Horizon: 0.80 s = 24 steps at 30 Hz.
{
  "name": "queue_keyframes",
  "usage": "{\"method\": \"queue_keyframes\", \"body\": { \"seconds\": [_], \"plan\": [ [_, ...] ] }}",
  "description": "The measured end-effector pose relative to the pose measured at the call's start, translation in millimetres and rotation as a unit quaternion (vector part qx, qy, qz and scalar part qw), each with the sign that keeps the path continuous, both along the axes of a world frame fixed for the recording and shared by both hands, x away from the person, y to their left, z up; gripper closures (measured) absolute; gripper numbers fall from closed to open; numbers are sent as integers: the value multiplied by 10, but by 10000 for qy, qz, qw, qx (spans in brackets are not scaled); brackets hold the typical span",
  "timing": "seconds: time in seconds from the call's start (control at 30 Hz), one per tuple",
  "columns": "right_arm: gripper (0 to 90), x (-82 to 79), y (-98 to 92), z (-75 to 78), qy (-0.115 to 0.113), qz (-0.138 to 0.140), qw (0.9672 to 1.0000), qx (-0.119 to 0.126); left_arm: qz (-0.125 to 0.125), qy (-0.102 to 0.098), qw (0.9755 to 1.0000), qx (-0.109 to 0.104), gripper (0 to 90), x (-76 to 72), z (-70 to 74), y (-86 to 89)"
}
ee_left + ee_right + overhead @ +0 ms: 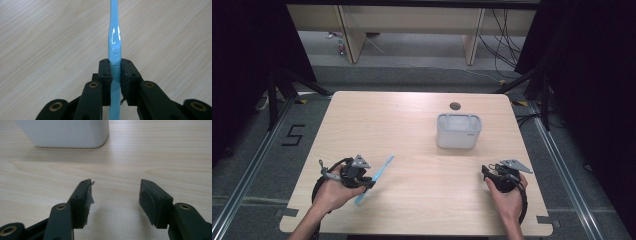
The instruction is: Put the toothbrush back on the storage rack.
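Note:
A light blue toothbrush (379, 175) lies slanted at the front left of the wooden table (412, 125), and my left gripper (368, 183) is shut on its handle. In the left gripper view the black jaws clamp the blue toothbrush (114, 42), which runs straight up and away from the pads. My right gripper (485, 172) rests at the front right with its jaws apart and nothing between them. The right gripper (115, 185) points toward the white container (65, 132), which stands a short way ahead. In the high view that white container (458, 131) stands right of centre, its top open.
A small round hole (455, 106) sits in the table behind the container. Black curtains and stand legs flank the table, and cables trail on the floor at the back right.

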State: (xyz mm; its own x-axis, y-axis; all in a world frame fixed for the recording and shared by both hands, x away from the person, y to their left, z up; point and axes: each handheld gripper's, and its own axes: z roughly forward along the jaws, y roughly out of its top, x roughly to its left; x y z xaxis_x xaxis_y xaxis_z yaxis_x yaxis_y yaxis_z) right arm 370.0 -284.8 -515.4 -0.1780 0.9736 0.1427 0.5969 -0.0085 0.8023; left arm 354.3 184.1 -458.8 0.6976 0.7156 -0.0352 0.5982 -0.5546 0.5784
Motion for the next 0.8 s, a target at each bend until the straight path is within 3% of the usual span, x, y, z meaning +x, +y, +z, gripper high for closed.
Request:
{"method": "queue_keyframes", "body": {
  "seconds": [0.1,0.13,0.17,0.2,0.23,0.27,0.53,0.57,0.6,0.67,0.73,0.77,0.8],
  "plan": [
    [447,-14,24,11,160,-144,9998,23,42,-56,9999,-92,787,-7,-3,37],
    [449,-1,-10,8,38,-38,9998,-171,110,-145,9997,-159,787,-10,-6,59],
    [449,-2,-11,8,39,-37,9998,-172,110,-145,9997,-159,787,-10,-6,59],
    [450,-13,24,9,149,-140,9998,30,100,-153,9997,-157,787,-11,-3,70],
    [450,-13,24,9,149,-140,9998,30,90,-141,9997,-159,787,-11,2,80],
    [454,-4,-12,8,29,-14,9998,-181,85,-181,9996,-179,787,-11,3,87],
    [457,-5,-11,9,19,10,9999,-132,157,-610,9968,-488,787,-24,1,132],
    [457,-2,-8,4,-7,18,10000,-90,177,-667,9963,-520,787,-26,4,136],
    [457,-10,26,2,70,-76,9999,138,156,-704,9959,-546,787,-28,8,144],
    [457,-10,25,2,69,-73,9998,144,216,-849,9930,-789,787,-35,2,140],
    [457,-5,-7,2,8,10,10000,-49,275,-1005,9897,-981,787,-39,2,140],
    [457,-8,-10,5,33,13,10000,-50,285,-1079,9887,-1005,787,-40,2,141],
    [457,-10,14,1,80,-73,9999,111,367,-1179,9855,-1160,787,-46,-7,129]
  ]
}}
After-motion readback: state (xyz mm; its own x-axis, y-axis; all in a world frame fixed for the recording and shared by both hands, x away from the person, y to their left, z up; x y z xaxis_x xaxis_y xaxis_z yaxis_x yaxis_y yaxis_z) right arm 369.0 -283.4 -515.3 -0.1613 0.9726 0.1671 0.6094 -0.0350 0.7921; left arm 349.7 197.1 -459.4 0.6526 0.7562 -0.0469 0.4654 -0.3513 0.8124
